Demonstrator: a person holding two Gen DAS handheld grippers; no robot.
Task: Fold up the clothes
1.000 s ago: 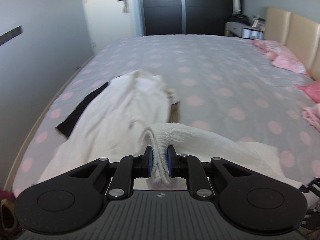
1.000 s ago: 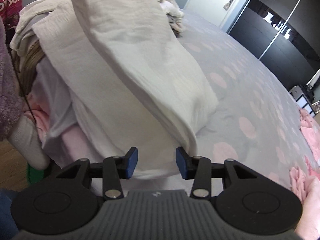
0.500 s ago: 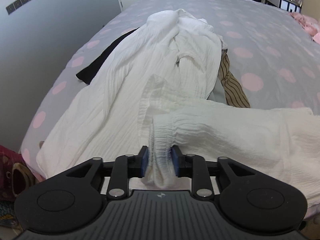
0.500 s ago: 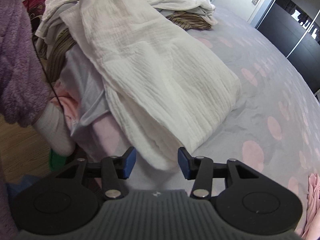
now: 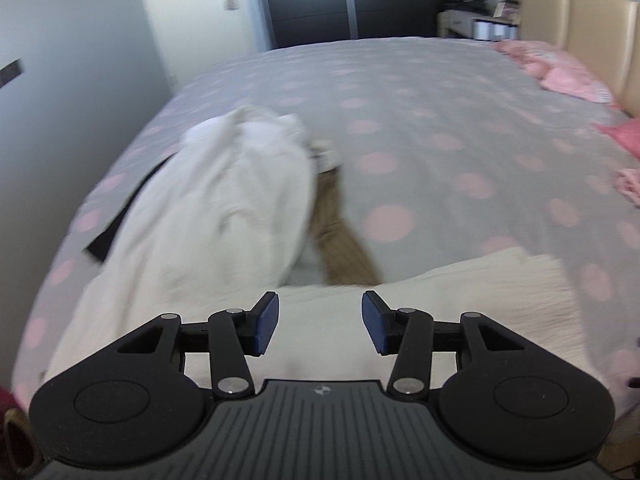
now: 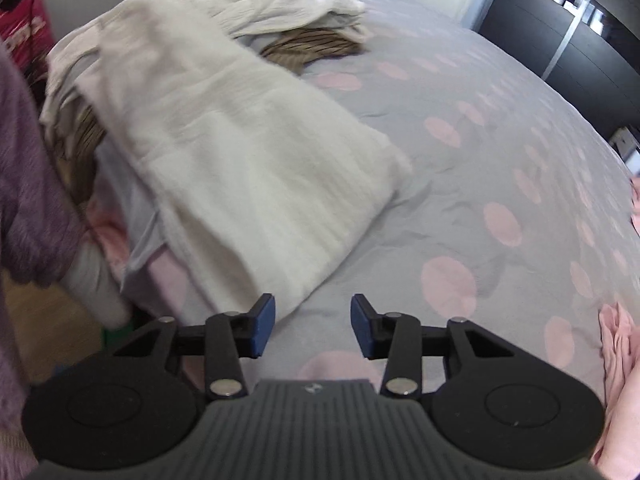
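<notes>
My left gripper has just been opening, jaws apart over the cream crinkled-cotton garment. Right gripper apart, empty; garment's long axis runs upper left from it.

The left claw has released the cream garment: its jaws have just been opening and now stand apart, nothing between them. The garment now lies flat across the lower frame. The right claw jaws have narrowed slightly, still empty.
</notes>
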